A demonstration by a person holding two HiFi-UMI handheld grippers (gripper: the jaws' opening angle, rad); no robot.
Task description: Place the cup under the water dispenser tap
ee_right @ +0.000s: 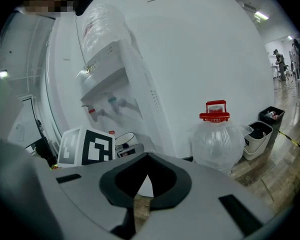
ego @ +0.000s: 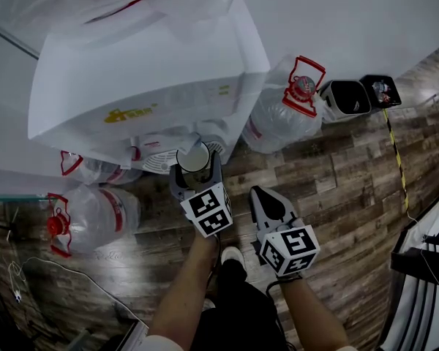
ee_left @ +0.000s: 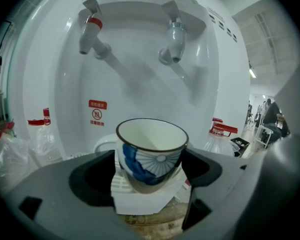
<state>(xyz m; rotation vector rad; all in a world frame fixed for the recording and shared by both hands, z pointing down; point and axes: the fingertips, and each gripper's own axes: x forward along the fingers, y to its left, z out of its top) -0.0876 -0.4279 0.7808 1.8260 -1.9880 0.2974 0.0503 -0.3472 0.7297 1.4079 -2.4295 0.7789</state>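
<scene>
A white cup (ee_left: 151,151) with a blue pattern and a dark rim stands upright between the jaws of my left gripper (ee_left: 151,170), which is shut on it. The cup is low in front of the white water dispenser (ee_left: 140,84), over its drip tray (ee_left: 121,185); whether it touches the tray I cannot tell. Above it are the red tap (ee_left: 90,31) and the blue tap (ee_left: 174,36), one to each side. From the head view the cup (ego: 194,157) and left gripper (ego: 196,170) sit at the dispenser (ego: 146,72) base. My right gripper (ego: 257,193) hangs shut and empty to the right.
Large water bottles with red caps stand on the wooden floor: one right of the dispenser (ego: 285,108), two at its left (ego: 88,214). Two small bins (ego: 358,95) stand by the wall beyond. A yellow-black line (ego: 395,152) runs along the floor. A shoe (ego: 233,256) is below the grippers.
</scene>
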